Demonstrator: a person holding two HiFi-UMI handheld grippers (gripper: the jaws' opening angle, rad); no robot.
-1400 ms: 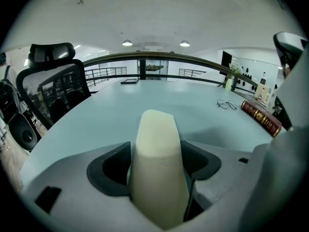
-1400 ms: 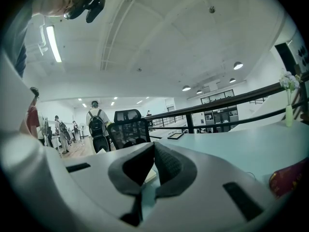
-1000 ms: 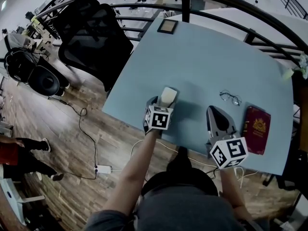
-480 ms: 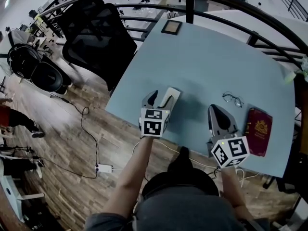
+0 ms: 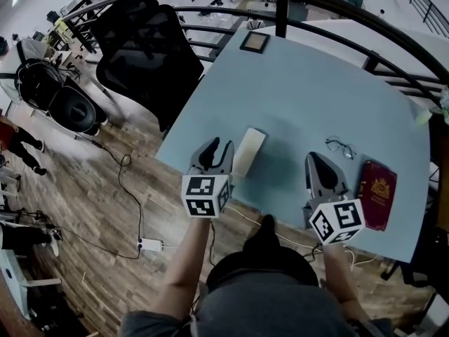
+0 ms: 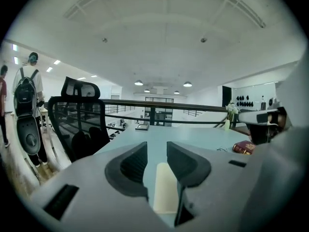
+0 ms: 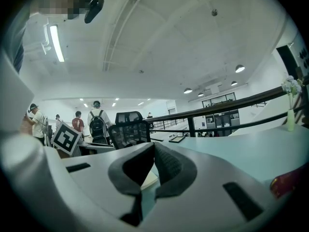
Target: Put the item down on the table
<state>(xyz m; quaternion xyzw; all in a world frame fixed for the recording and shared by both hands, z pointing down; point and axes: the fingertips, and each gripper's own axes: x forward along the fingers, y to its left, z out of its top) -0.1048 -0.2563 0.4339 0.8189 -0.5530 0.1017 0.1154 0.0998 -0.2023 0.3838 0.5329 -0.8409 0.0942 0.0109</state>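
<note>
**Jaws closing on nothing: item (image 5: 249,152) lying free on the worktop (image 5: 309,90)**

Jaws of the left gripper (image 6: 157,149) are closing and standing at a middling gap, with their pads pressing on nothing. In the left gripper view the cream, flat, oblong item (image 6: 165,193) is showing low in the gap between the 2 jaws, lying flat on the pale blue surface and not clamped. From the head view the left gripper (image 5: 216,149) is sitting near the worktop's front-left edge, and the item is lying just beside its jaws, on their right side.

Jaws of the right gripper (image 7: 153,149) are meeting at their tips and carrying nothing. That right gripper (image 5: 317,161) is sitting at the front edge, well apart from the item. Near it, a pair of glasses (image 5: 337,144) and a red booklet (image 5: 375,190) are lying on the worktop. A small frame (image 5: 254,41) is lying at the far end, and a black chair (image 5: 151,55) is standing off the left side.

Judging by this, the put-down itself is looking done: the item is resting on the worktop with no grip on it. Nothing is appearing to remain beyond taking the left gripper clear.
</note>
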